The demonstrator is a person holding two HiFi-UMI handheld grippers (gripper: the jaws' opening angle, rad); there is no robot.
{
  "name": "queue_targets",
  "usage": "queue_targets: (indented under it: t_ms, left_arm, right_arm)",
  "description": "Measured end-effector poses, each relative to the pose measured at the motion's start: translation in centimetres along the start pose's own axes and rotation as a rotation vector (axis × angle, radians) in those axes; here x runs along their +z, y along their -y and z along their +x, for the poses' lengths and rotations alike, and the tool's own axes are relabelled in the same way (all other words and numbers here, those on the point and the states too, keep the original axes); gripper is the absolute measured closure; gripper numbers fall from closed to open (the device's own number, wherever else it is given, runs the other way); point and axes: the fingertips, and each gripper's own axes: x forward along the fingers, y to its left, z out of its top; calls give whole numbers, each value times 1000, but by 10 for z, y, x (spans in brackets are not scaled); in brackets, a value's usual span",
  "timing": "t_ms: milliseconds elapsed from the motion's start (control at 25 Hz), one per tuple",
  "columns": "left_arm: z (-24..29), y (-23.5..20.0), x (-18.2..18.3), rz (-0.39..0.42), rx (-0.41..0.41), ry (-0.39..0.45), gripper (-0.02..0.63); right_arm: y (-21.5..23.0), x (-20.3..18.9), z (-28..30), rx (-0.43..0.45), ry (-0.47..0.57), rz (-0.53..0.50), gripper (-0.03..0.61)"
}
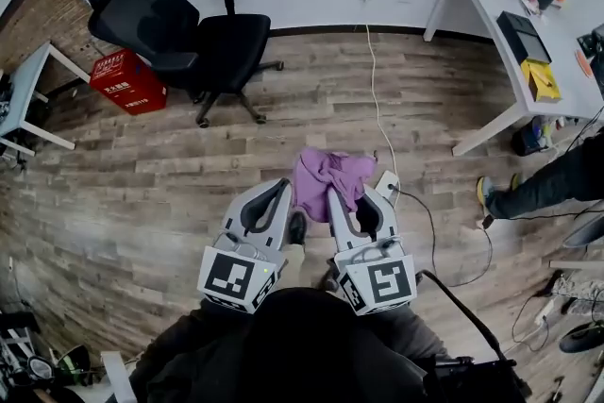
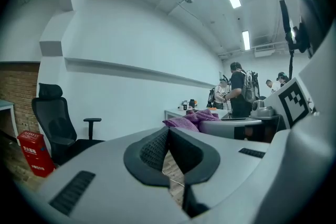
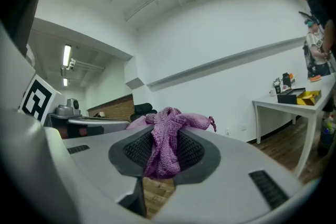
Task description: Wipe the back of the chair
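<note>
A black office chair stands at the far left by the wall, its back turned toward the brick corner; it also shows in the left gripper view. My right gripper is shut on a purple cloth, which bunches up between the pads and flops over the jaw tips. My left gripper is held beside it at the same height, its jaws shut with nothing between them. Both grippers hang over the wooden floor, well short of the chair.
A red box sits on the floor left of the chair. A white desk with several items stands at the right; a small table at the left edge. A white cable runs across the floor. A person's leg is at right.
</note>
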Motion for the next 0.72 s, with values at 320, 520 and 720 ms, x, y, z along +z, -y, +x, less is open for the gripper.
queue_targets:
  t_ms: [320, 520, 720]
  left_arm:
    - [81, -113, 31, -34, 5, 75, 607]
    - [113, -166, 42, -43, -13, 84, 607]
    - [133, -198, 42, -57, -21, 96, 607]
  right_arm:
    - [18, 28, 131, -1, 0, -57, 477]
    - [20, 37, 192, -9, -6, -65, 479]
    - [24, 41, 231, -12, -8, -87, 479]
